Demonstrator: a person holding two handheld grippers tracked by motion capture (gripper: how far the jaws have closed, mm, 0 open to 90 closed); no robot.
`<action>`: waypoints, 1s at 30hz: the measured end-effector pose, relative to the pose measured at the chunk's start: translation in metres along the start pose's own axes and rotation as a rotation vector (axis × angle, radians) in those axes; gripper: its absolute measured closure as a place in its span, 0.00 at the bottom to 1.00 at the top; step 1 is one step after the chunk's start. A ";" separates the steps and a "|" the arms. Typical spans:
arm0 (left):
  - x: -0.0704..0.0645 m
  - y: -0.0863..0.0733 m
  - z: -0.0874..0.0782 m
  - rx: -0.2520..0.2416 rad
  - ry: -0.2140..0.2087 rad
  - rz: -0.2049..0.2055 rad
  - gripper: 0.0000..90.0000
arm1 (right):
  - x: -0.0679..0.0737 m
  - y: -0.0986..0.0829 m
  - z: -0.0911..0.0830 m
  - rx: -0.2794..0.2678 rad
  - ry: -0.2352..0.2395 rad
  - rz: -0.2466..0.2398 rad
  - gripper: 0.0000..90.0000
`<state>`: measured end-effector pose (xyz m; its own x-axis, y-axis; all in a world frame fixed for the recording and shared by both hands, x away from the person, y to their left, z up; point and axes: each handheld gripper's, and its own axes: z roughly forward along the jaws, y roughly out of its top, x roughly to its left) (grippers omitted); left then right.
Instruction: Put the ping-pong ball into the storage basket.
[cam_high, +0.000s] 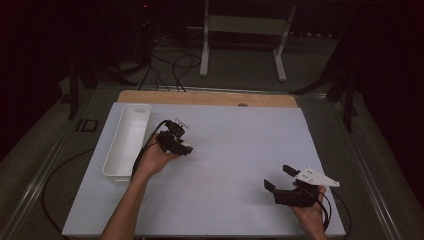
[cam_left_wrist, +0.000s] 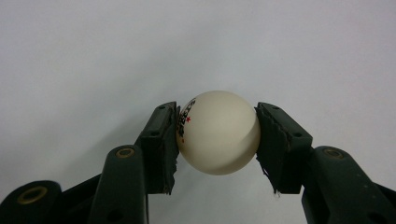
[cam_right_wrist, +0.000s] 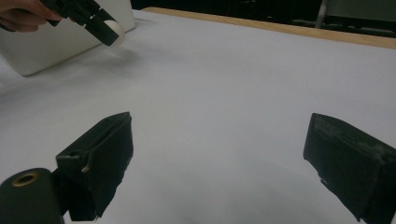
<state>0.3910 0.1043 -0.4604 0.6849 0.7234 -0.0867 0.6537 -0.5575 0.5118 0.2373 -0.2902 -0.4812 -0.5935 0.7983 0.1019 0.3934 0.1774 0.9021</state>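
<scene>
**Table-tennis ball pinched in the left gripper**

The left gripper (cam_left_wrist: 217, 140) has its jaws clamped on a white table-tennis ball (cam_left_wrist: 218, 133), printed side toward one pad, above the white table (cam_high: 235, 145). In the high view it sits just right of the white rectangular bin (cam_high: 127, 140). The right gripper (cam_high: 280, 178) rests near the table's right front corner, jaws wide apart with nothing between them
</scene>
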 end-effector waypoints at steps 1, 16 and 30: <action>0.000 0.000 0.000 -0.001 -0.001 0.000 0.57 | 0.000 0.000 0.000 0.000 0.000 -0.001 0.09; -0.002 0.002 -0.012 -0.018 0.007 0.013 0.57 | 0.000 0.000 0.000 0.000 -0.003 0.000 0.09; -0.005 0.003 -0.022 -0.024 -0.002 0.036 0.57 | 0.000 0.000 0.000 -0.001 -0.005 0.000 0.09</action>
<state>0.3826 0.1080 -0.4398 0.7086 0.7022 -0.0696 0.6207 -0.5734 0.5347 0.2370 -0.2903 -0.4811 -0.5896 0.8015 0.1000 0.3926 0.1763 0.9026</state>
